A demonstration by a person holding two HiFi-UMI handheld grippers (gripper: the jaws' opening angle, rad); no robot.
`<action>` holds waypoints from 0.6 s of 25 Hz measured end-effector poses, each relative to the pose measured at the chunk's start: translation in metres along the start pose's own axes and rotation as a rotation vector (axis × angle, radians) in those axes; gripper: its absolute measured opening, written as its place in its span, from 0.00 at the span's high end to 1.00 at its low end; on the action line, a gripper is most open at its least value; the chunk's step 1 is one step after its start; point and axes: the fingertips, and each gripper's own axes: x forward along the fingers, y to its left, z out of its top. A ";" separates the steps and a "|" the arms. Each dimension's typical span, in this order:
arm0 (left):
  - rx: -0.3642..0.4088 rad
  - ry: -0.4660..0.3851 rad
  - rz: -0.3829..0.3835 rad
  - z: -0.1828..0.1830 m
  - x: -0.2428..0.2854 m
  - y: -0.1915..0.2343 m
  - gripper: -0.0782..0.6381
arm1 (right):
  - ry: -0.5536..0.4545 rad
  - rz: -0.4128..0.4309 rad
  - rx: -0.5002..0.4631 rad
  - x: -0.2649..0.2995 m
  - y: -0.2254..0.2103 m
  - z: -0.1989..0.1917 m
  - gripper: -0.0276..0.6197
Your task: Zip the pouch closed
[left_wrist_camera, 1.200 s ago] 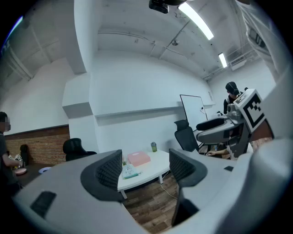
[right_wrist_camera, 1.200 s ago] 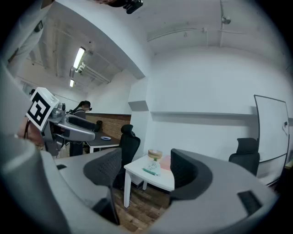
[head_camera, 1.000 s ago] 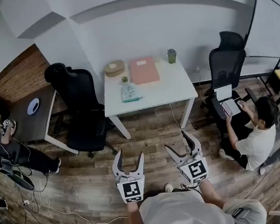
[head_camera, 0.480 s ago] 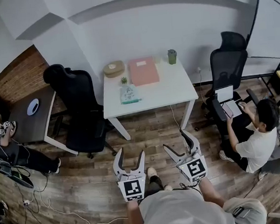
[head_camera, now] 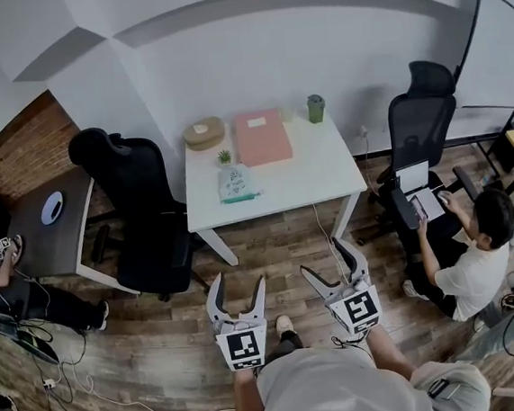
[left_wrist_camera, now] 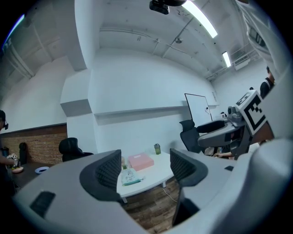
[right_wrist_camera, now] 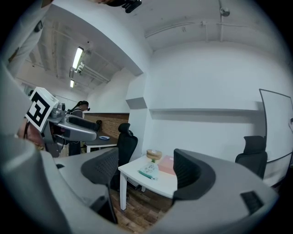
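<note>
The pouch (head_camera: 236, 183), pale green with a printed plant, stands on the white table (head_camera: 317, 172) near its front left edge; it also shows as the pouch (left_wrist_camera: 129, 176) and the pouch (right_wrist_camera: 149, 170) in the gripper views. My left gripper (head_camera: 234, 288) and right gripper (head_camera: 329, 258) hang over the wooden floor, well short of the table. Both point level at the table, and the jaws of both are opening with nothing between them. The fingers (left_wrist_camera: 106, 172) of the left and the fingers (right_wrist_camera: 102, 170) of the right frame the table.
On the table lie a pink box (head_camera: 263, 135), a round tan container (head_camera: 203, 132) and a green cup (head_camera: 316, 108). A black office chair (head_camera: 135, 207) stands left of the table, another chair (head_camera: 420, 117) at the right. A seated person (head_camera: 465, 257) works at right. Cables lie on the floor at the lower left.
Both grippers and the head camera have moved toward the table, which now sits lower and closer in the head view. The jaws stay wide apart.
</note>
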 end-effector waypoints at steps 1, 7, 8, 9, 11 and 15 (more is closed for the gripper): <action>0.000 0.002 -0.005 -0.001 0.007 0.005 0.43 | 0.004 -0.006 -0.002 0.007 -0.003 0.000 0.39; -0.003 0.002 -0.035 -0.005 0.043 0.035 0.43 | 0.030 -0.025 -0.006 0.048 -0.007 -0.001 0.39; -0.004 0.002 -0.041 -0.007 0.049 0.039 0.43 | 0.034 -0.026 -0.006 0.055 -0.007 -0.002 0.39; -0.006 0.002 -0.046 -0.008 0.055 0.044 0.43 | 0.039 -0.028 -0.008 0.063 -0.008 -0.002 0.39; -0.009 0.002 -0.056 -0.010 0.065 0.054 0.43 | 0.053 -0.033 -0.012 0.077 -0.008 -0.004 0.39; -0.011 -0.001 -0.073 -0.015 0.083 0.072 0.43 | 0.073 -0.041 -0.012 0.101 -0.007 -0.007 0.39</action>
